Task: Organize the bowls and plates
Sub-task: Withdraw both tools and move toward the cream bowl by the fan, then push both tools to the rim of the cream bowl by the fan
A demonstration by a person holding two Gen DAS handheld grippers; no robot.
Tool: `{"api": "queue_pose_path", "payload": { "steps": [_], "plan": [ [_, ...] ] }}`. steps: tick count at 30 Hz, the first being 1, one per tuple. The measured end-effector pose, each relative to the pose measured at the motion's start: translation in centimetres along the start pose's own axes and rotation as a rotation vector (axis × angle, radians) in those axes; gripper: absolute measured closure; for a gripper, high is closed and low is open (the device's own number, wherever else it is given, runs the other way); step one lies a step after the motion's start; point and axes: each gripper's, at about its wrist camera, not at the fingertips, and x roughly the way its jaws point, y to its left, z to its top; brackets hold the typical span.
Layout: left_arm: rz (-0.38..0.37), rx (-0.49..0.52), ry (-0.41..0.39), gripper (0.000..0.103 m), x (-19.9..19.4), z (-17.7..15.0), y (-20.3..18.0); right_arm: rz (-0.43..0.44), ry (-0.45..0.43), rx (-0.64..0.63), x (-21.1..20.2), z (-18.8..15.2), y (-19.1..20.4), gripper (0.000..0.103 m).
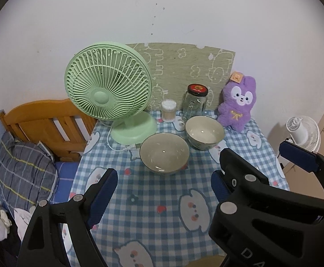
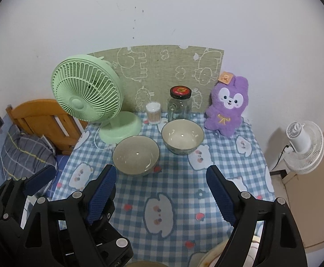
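Observation:
Two empty ceramic bowls stand on the checked tablecloth. The nearer greyish bowl (image 1: 164,153) (image 2: 136,154) sits left of the paler bowl (image 1: 205,132) (image 2: 182,136), apart from it. My left gripper (image 1: 162,182) is open and empty, above the table short of the nearer bowl. My right gripper (image 2: 162,187) is open and empty, also short of the bowls. In the left wrist view the right gripper (image 1: 262,162) shows at the right. In the right wrist view the left gripper (image 2: 73,178) shows at the lower left. A plate rim (image 2: 213,255) peeks in at the bottom edge.
A green desk fan (image 1: 108,84) (image 2: 88,93) with its cord stands at the back left. A cotton swab tub (image 1: 168,110), a glass jar (image 1: 195,102) and a purple plush rabbit (image 1: 237,104) line the back. A bed lies left; a white fan (image 2: 304,146) stands right.

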Motion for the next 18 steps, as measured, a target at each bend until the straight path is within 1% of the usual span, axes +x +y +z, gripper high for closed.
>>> {"api": "queue_pose_path", "payload": {
  "steps": [6,12,18],
  "plan": [
    [0.001,0.015,0.014,0.016,2.7,1.2,0.8,-0.029,-0.018,-0.011,2.3,1.1,0.5,0.018],
    [-0.003,0.01,0.019,0.016,5.1,2.1,1.4,-0.029,-0.001,-0.001,4.9,1.9,0.8,0.018],
    [0.006,0.018,0.03,0.016,7.9,2.7,2.0,-0.037,-0.009,-0.02,7.6,2.6,1.3,0.018]
  ]
}}
